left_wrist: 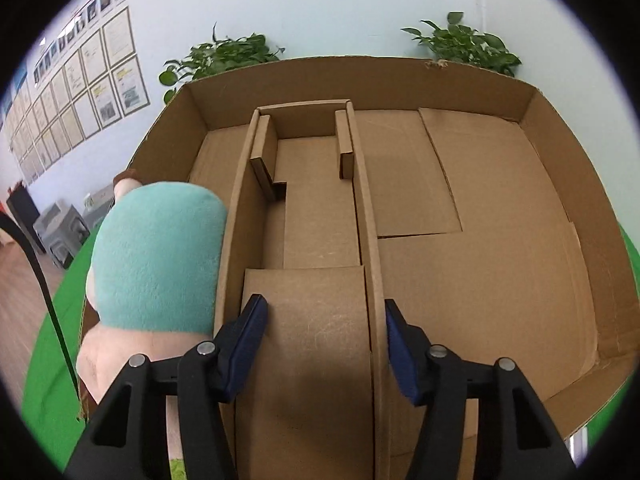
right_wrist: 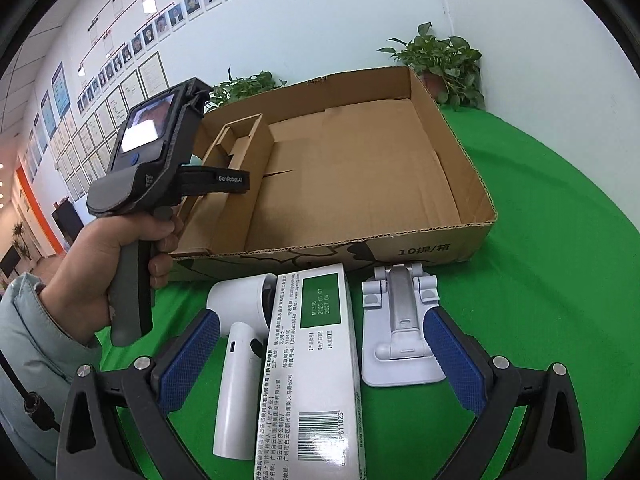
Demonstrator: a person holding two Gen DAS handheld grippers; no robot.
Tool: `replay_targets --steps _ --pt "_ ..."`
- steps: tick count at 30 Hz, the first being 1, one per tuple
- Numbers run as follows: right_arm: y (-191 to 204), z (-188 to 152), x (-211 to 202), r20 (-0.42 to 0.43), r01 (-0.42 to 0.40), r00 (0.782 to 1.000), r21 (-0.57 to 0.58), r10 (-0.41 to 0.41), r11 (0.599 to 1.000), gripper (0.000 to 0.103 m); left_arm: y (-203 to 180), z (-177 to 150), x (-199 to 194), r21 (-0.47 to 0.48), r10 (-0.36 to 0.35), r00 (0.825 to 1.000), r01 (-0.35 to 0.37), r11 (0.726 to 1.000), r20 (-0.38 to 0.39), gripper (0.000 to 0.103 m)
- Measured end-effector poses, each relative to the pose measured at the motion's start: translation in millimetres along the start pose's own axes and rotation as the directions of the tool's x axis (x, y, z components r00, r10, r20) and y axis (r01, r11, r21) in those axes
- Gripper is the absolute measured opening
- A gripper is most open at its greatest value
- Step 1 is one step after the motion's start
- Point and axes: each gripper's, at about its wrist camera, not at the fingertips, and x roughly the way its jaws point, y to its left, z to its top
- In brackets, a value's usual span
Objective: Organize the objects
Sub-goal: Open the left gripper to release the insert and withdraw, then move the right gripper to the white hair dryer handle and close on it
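Now my left gripper (left_wrist: 325, 330) sits around the small inner box (left_wrist: 304, 200) in the big cardboard box (right_wrist: 472, 236), fingers not pressing. My right gripper (right_wrist: 320, 364) is wide open over the white carton (right_wrist: 316, 360).

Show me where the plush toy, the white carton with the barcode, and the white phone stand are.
plush toy (left_wrist: 156, 256): left wrist view, on its teal top.
white carton (right_wrist: 316, 364): right wrist view, on its printed upper face.
white phone stand (right_wrist: 402, 336): right wrist view, on its folded arm.
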Motion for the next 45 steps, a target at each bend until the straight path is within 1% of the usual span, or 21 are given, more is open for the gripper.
replay_targets --steps 10,14,17,20,23,26,28,29,30,31,32,33,34,35,36,37,39,40,41,43,45 --pt "21.5 -2.1 2.6 -0.005 0.002 1.000 -0.087 -0.003 0.996 0.103 -3.7 1.4 -7.3 -0.004 0.013 1.000 -0.013 1.000 -0.004 0.059" --pt "28.4 -3.0 0.4 0.009 0.005 1.000 -0.118 -0.004 0.993 0.103 6.7 0.3 -41.3 -0.010 0.005 0.996 -0.004 1.000 0.091 0.070" --pt "35.6 -4.0 -3.9 0.027 0.002 1.000 -0.149 0.002 0.989 0.103 18.2 -5.4 -80.3 -0.007 0.007 0.980 -0.006 1.000 0.201 0.080" --pt "45.2 -6.9 -11.7 0.065 0.008 0.998 -0.184 0.004 0.983 0.103 29.9 -18.3 -119.9 0.015 0.013 0.950 -0.019 1.000 0.313 0.082" --pt "50.7 -7.6 -16.6 0.084 0.005 0.996 -0.184 0.011 0.983 0.103 39.0 -30.5 -145.4 0.035 -0.007 0.931 -0.007 0.999 0.364 0.082" --pt "53.2 -6.8 -20.1 0.102 -0.008 0.994 -0.185 0.027 0.983 0.102 47.5 -40.1 -156.0 0.024 -0.048 0.927 0.042 0.999 0.373 0.082" --pt "54.2 -6.3 -20.3 0.105 -0.004 0.994 -0.191 0.025 0.982 0.086 51.0 -46.5 -157.9 0.023 -0.101 0.928 0.099 0.995 0.360 0.082" --pt "54.6 -6.2 -19.6 0.097 -0.004 0.995 -0.196 0.023 0.981 0.062 51.8 -49.1 -156.9 0.026 -0.120 0.928 0.118 0.993 0.352 0.082" --pt "55.7 -6.1 -19.1 0.094 0.009 0.996 -0.203 0.010 0.979 0.044 52.0 -51.9 -156.1 0.027 -0.123 0.928 0.121 0.992 0.353 0.082" --pt "56.5 -6.5 -19.2 0.098 0.026 0.995 -0.210 -0.005 0.977 0.040 51.7 -54.3 -155.4 0.029 -0.125 0.926 0.123 0.992 0.357 0.081" --pt "57.1 -7.1 -19.8 0.105 0.032 0.994 -0.216 -0.010 0.976 0.040 51.1 -57.0 -155.1 0.031 -0.137 0.923 0.134 0.990 0.360 0.066" --pt "57.2 -7.6 -20.8 0.105 0.024 0.994 -0.218 -0.001 0.976 0.041 51.2 -58.0 -153.5 0.033 -0.155 0.923 0.153 0.988 0.352 0.052" --pt "57.4 -7.8 -20.8 0.103 0.018 0.995 -0.219 0.004 0.976 0.044 50.4 -58.5 -150.2 0.039 -0.179 0.927 0.176 0.984 0.329 0.026" --pt "57.5 -8.1 -20.6 0.103 0.022 0.995 -0.219 0.000 0.975 0.063 48.9 -59.2 -147.4 0.044 -0.184 0.933 0.179 0.983 0.309 0.020" --pt "57.2 -9.1 -21.2 0.107 0.021 0.994 -0.216 0.003 0.976 0.095 46.2 -59.9 -145.3 0.055 -0.179 0.937 0.170 0.984 0.300 0.020" --pt "56.1 -10.2 -23.0 0.121 0.011 0.993 -0.208 0.015 0.978 0.103 45.6 -62.4 -147.0 0.059 -0.184 0.933 0.174 0.983 0.309 0.021" --pt "54.2 -11.7 -24.8 0.131 0.005 0.991 -0.198 0.021 0.980 0.103 45.0 -65.6 -150.4 0.054 -0.199 0.924 0.192 0.980 0.326 0.060" --pt "53.7 -12.1 -24.0 0.126 0.004 0.992 -0.199 0.022 0.980 0.103 46.1 -66.6 -151.7 0.042 -0.205 0.919 0.203 0.978 0.337 0.093" --pt "53.3 -13.5 -22.0 0.114 0.000 0.993 -0.204 0.024 0.979 0.103 47.1 -70.0 -155.2 0.032 -0.217 0.910 0.220 0.975 0.353 0.098" --pt "52.0 -17.0 -19.9 0.094 -0.006 0.995 -0.206 0.026 0.979 0.103 51.5 -73.8 -157.6 0.014 -0.272 0.894 0.286 0.958 0.357 0.098" --pt "50.2 -22.9 -19.0 0.071 -0.026 0.997 -0.207 0.041 0.978 0.103 50.9 -76.1 -151.9 0.007 -0.309 0.901 0.322 0.947 0.303 0.098"
